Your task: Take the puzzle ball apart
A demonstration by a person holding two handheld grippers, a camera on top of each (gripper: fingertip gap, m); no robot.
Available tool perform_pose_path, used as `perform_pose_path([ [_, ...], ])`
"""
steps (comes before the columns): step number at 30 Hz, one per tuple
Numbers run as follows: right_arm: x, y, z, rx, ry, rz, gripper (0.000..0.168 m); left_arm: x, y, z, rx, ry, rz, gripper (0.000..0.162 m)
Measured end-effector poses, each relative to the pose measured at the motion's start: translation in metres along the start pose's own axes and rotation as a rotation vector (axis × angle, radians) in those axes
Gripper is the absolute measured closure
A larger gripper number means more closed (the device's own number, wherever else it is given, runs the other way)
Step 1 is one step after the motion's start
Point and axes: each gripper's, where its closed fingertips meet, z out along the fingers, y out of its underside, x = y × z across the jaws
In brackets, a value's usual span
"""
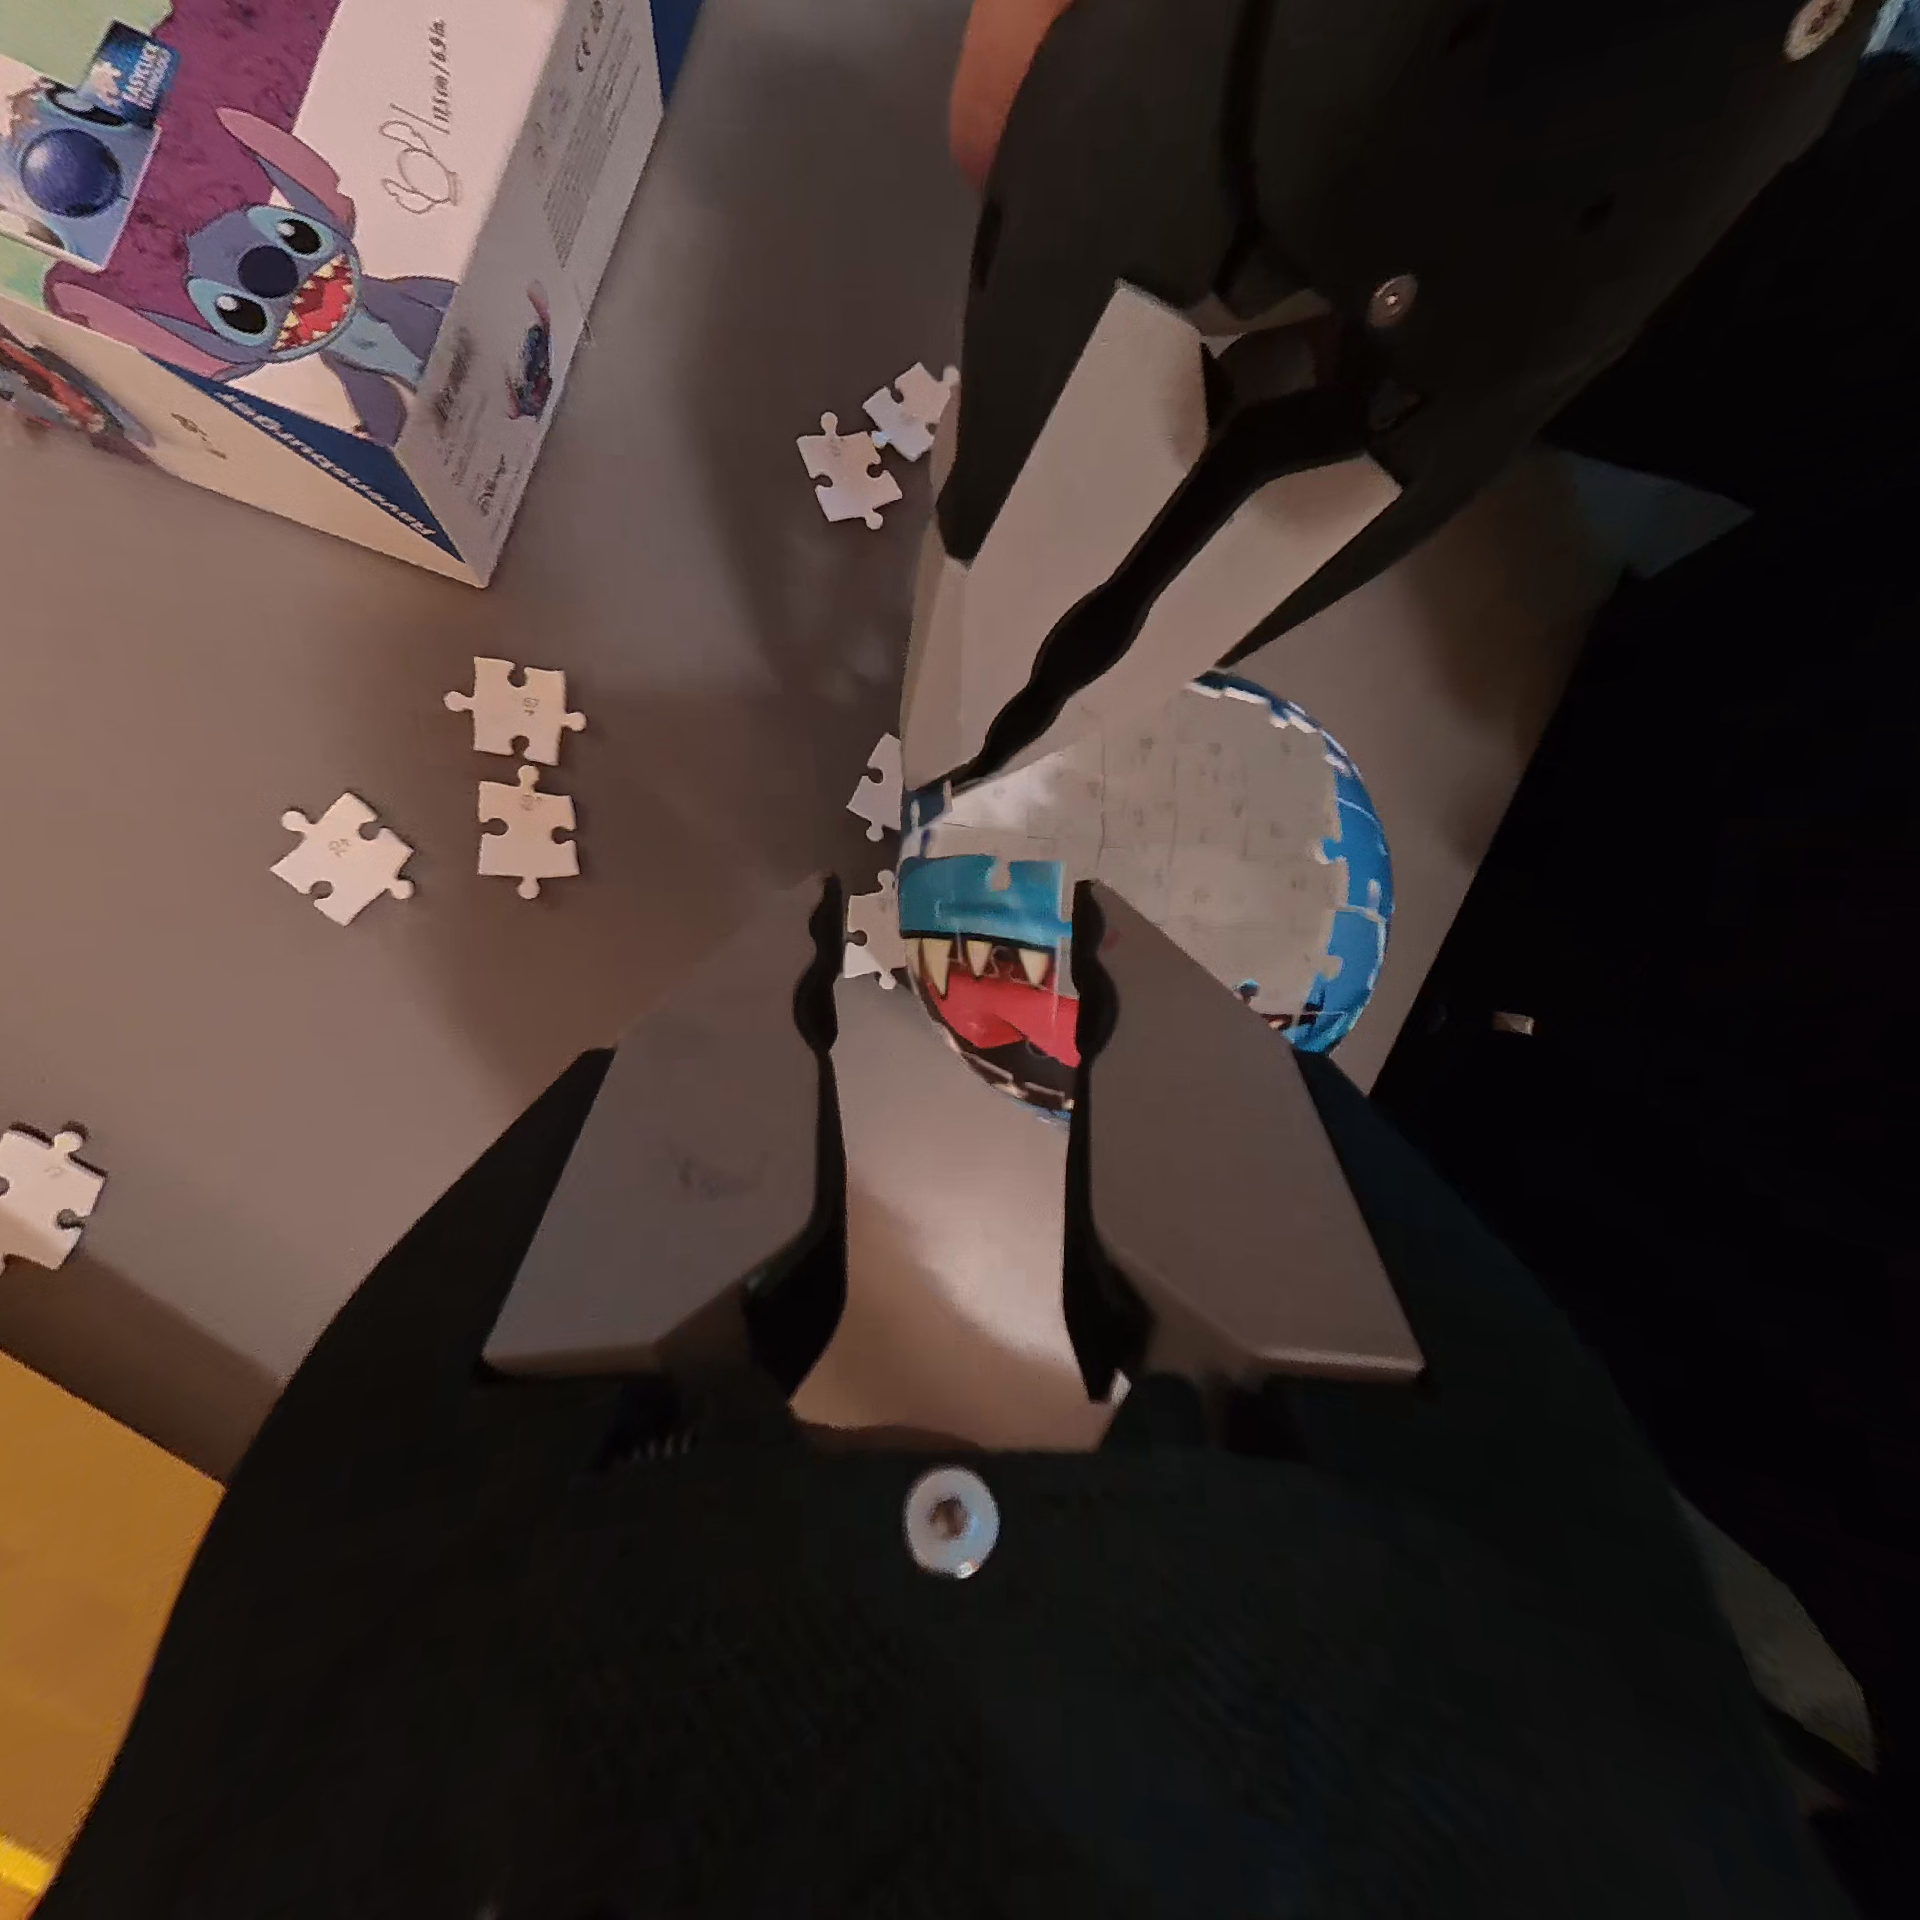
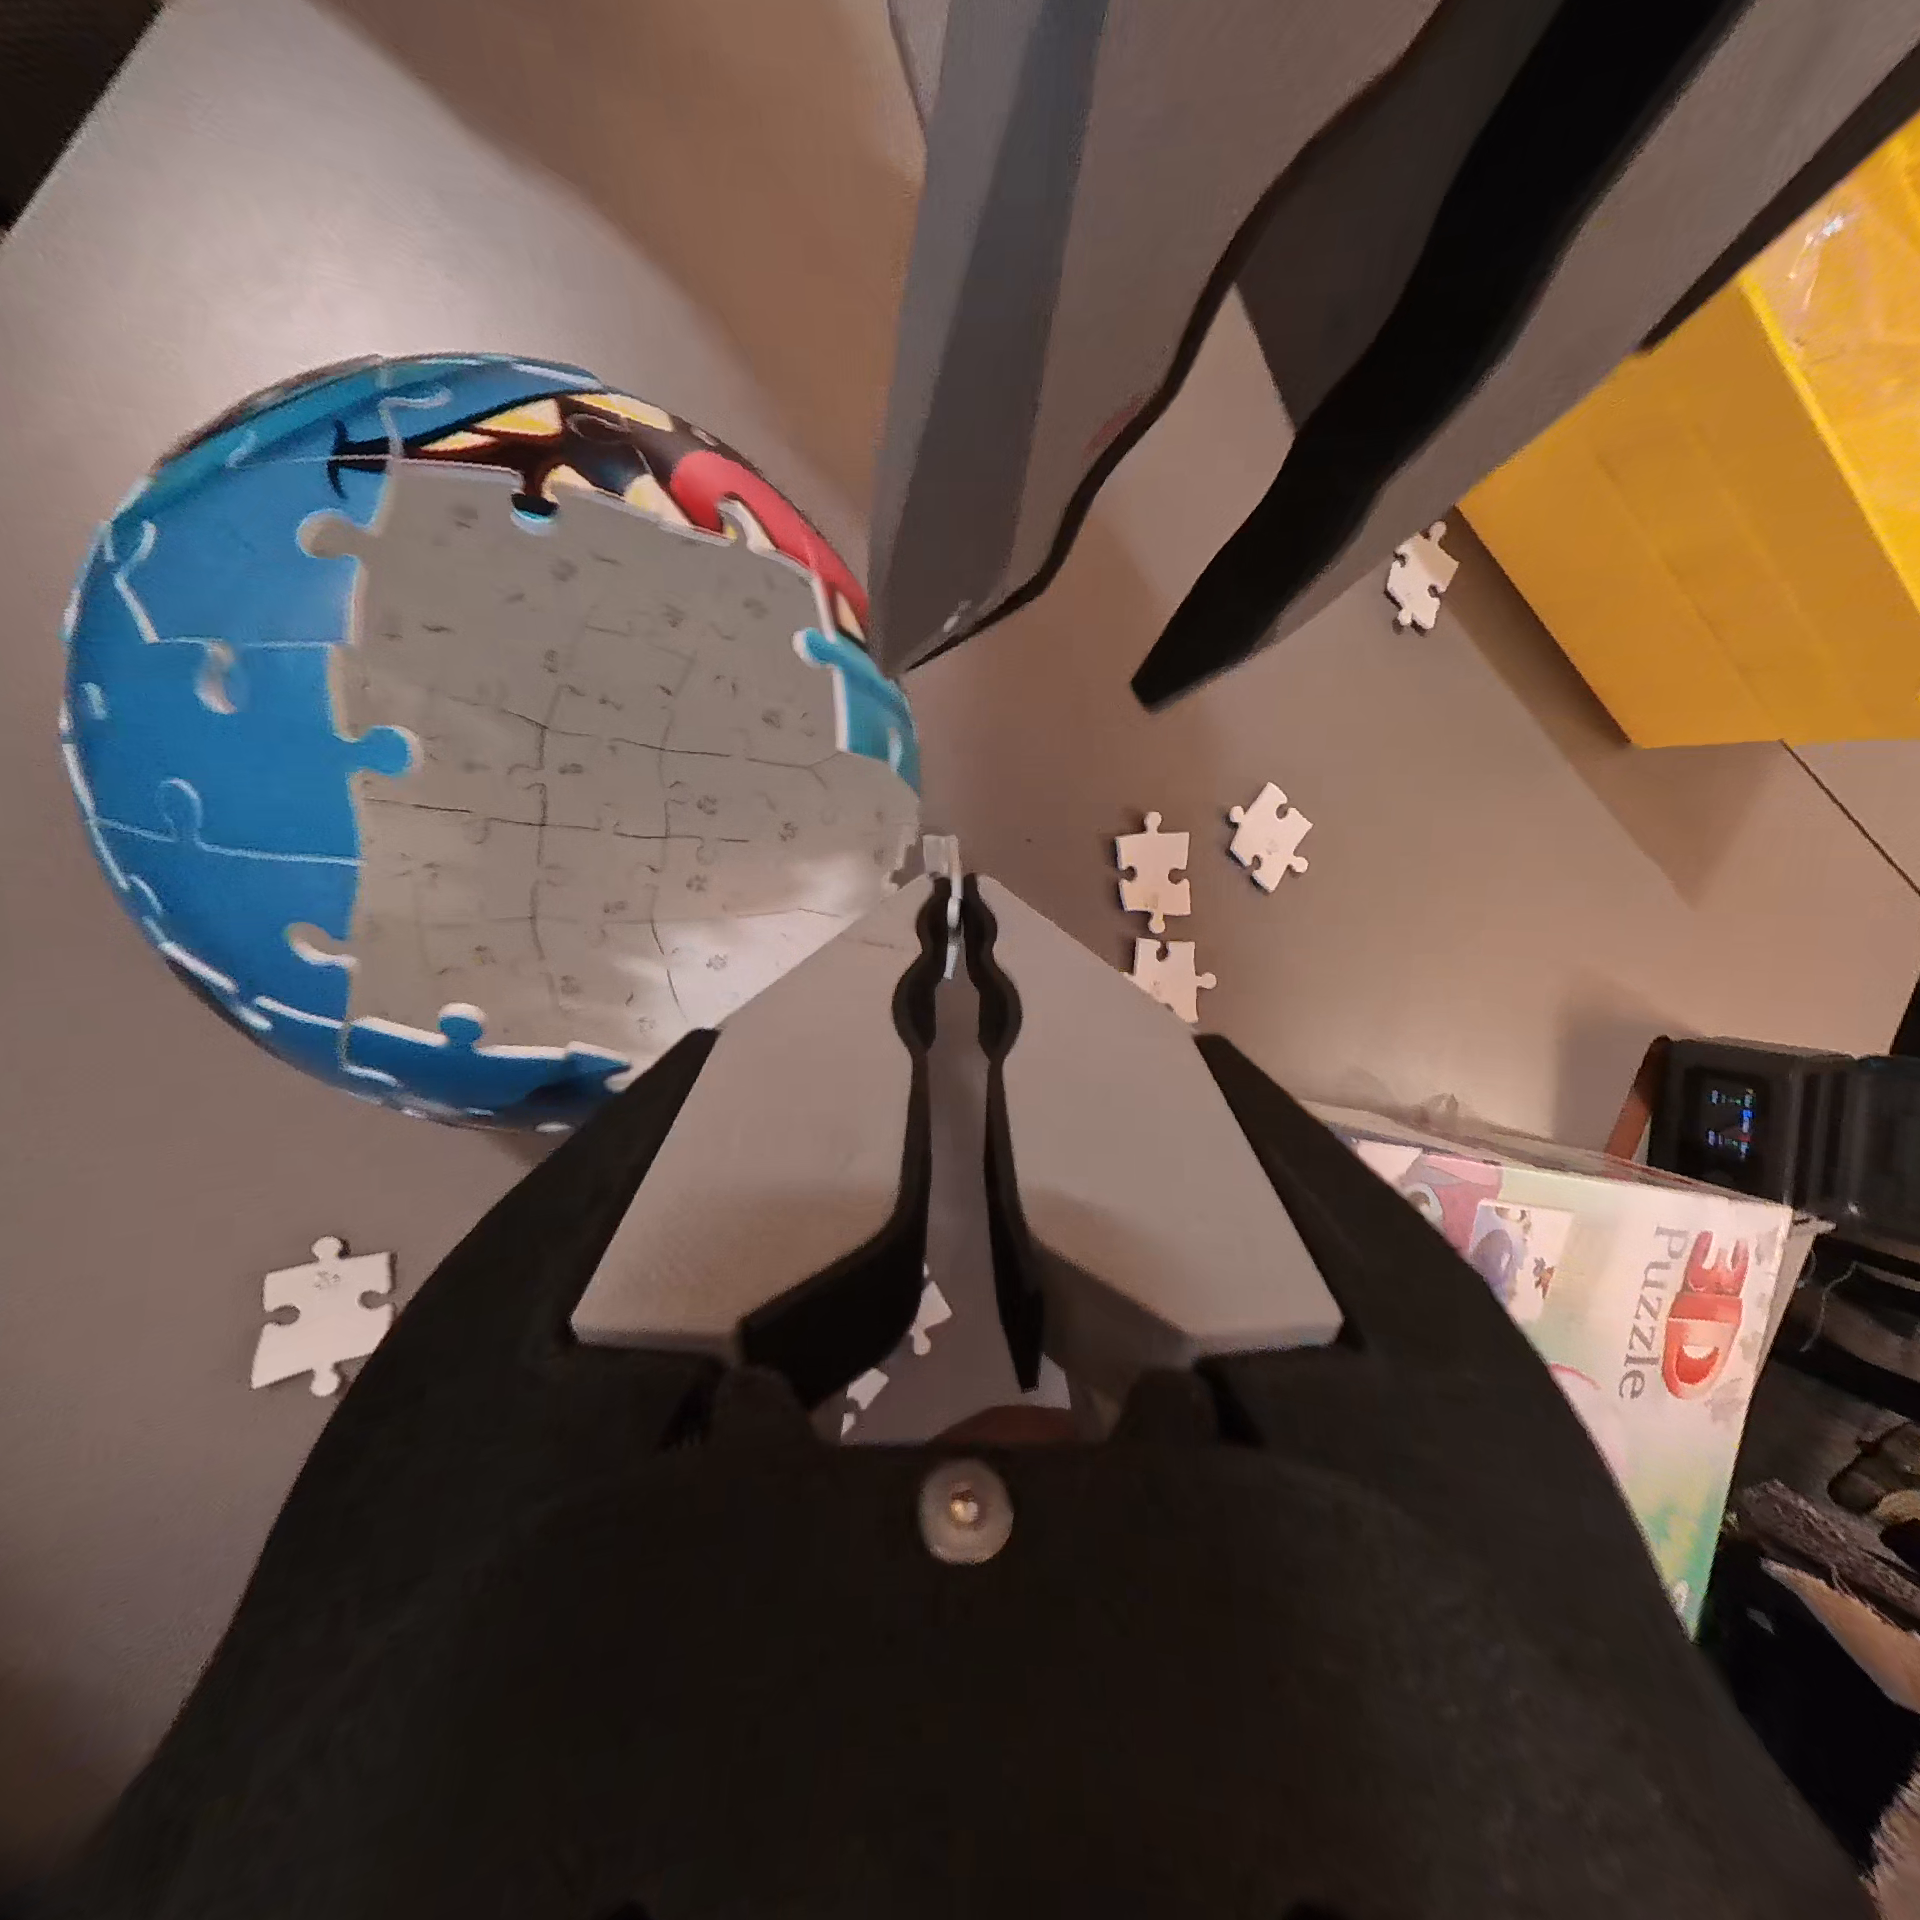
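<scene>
The puzzle ball (image 1: 1226, 831) is a blue shell, open on top so its grey inside (image 2: 582, 748) shows; it lies on the grey table. My right gripper (image 2: 948, 894) is shut on a pale puzzle piece (image 2: 940, 857) at the ball's rim; I cannot tell whether the piece is still joined. It reaches in from the top of the left wrist view (image 1: 935, 774). My left gripper (image 1: 956, 925) is open over the ball's toothed-mouth side. In the right wrist view (image 2: 1023, 670) one of its fingers (image 2: 935, 499) stands against the ball's outside and the other is apart.
Several loose pieces lie white side up on the table (image 1: 525, 712) (image 2: 1153, 868) (image 2: 322, 1309). The puzzle's box (image 1: 364, 260) stands at the far left. A yellow box (image 2: 1714, 520) and a black device (image 2: 1766, 1122) are nearby. The table edge (image 1: 1455, 935) runs just past the ball.
</scene>
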Motion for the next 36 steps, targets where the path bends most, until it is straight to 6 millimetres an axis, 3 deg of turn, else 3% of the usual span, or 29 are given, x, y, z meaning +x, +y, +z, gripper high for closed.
perform_pose_path([
  [6,-0.002,0.003,-0.002,-0.014,-0.041,0.048,0.168,-0.014,-0.002,-0.020,0.101,-0.033,-0.037,0.123],
  [14,-0.004,0.004,0.002,-0.083,-0.081,0.044,0.168,-0.003,0.006,-0.012,0.062,-0.013,-0.002,0.118],
  [17,0.005,0.005,-0.005,-0.071,-0.042,0.072,0.168,-0.005,0.005,-0.017,0.092,-0.027,-0.007,0.117],
  [21,0.003,0.006,-0.015,-0.005,-0.061,0.098,0.168,0.009,0.023,-0.022,0.151,-0.004,0.024,0.089],
  [25,0.003,0.003,-0.012,-0.002,-0.055,0.087,0.168,0.009,0.047,0.002,0.118,-0.059,0.052,0.068],
  [26,0.002,0.003,-0.009,-0.012,-0.054,0.083,0.168,0.015,0.050,0.009,0.106,-0.028,0.063,0.055],
  [28,0.002,0.005,-0.006,-0.037,-0.038,0.071,0.168,0.020,0.050,0.017,0.104,-0.013,0.071,0.048],
  [31,0.002,0.011,-0.007,-0.059,-0.012,0.078,0.168,0.021,0.050,0.016,0.103,-0.053,0.081,0.048],
  [33,0.007,0.017,-0.013,-0.055,0.011,0.109,0.168,0.022,0.053,0.011,0.109,-0.079,0.077,0.057],
  [36,0.006,0.035,-0.023,-0.048,0.009,0.201,0.168,0.029,0.063,0.009,0.118,-0.056,0.052,0.058],
])
